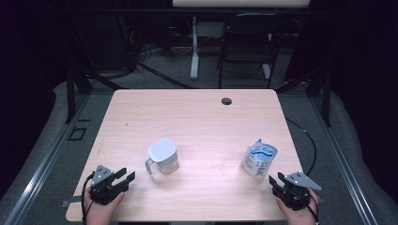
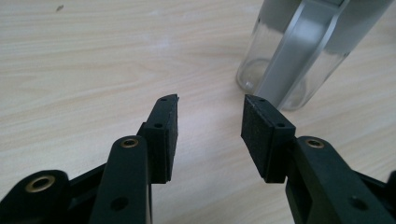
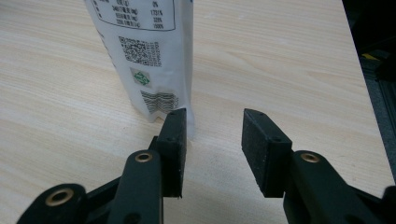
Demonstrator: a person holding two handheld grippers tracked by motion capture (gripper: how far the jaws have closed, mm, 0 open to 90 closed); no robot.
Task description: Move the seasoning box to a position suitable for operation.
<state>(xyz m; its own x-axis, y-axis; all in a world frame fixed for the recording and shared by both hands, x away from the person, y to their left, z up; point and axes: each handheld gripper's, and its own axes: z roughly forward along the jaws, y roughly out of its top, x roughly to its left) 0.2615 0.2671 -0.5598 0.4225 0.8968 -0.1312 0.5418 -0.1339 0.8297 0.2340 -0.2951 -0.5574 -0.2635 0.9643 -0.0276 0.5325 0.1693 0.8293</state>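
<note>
We see the lidded pitcher standing mid-tabletop and the pouch upright to its right. Both the left gripper and right gripper hold their fingers apart, empty, just short of them.

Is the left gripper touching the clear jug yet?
Apart. The left gripper view shows bare table between the left gripper and the clear jug.

Overhead faces forward — gripper views (close, low) share table.
</note>
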